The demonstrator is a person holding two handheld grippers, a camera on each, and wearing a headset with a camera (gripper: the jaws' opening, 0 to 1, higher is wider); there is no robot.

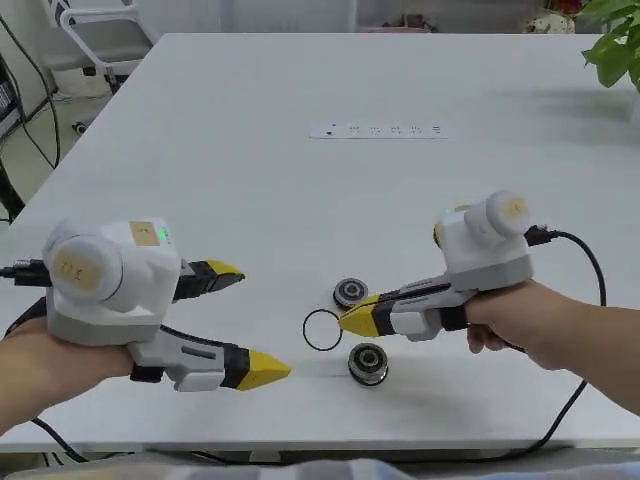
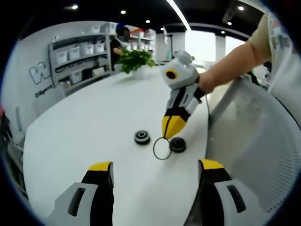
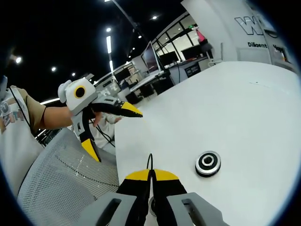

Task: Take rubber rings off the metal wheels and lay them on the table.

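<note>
**A:** What sits closest to the person?

**B:** The left gripper [image 1: 245, 320]. It has a white plastic body and black fingers ending in yellow wedge tips. The fingers are spread wide with nothing between them, above the near edge of the smooth white counter [image 1: 250, 170].

**A:** And the other one?

**B:** The right gripper [image 1: 352, 320] reaches in from the right, with a black cable [image 1: 590, 270] curving away behind it. Its fingers are pressed together on a thin black rubber ring [image 1: 305, 331]. The ring is a plain round loop, pinched at its right edge. It sits low over the counter, and I cannot tell whether it touches the surface.

**A:** Where are the wheels?

**B:** Both are small round discs lying flat, each with a dark rim and a shiny metal hub. The near wheel [image 1: 368, 362] is just on the person's side of the yellow tips, close beside the ring. The far wheel [image 1: 350, 292] is just beyond those tips. The ring hangs free of both.

**A:** Is there rubber on either?

**B:** They are too small to tell.

**A:** What is farther out?

**B:** A flat white power strip [image 1: 380, 130] lies at mid-counter. The green leaves of a potted plant [image 1: 615, 45] show at the far right corner.
</note>
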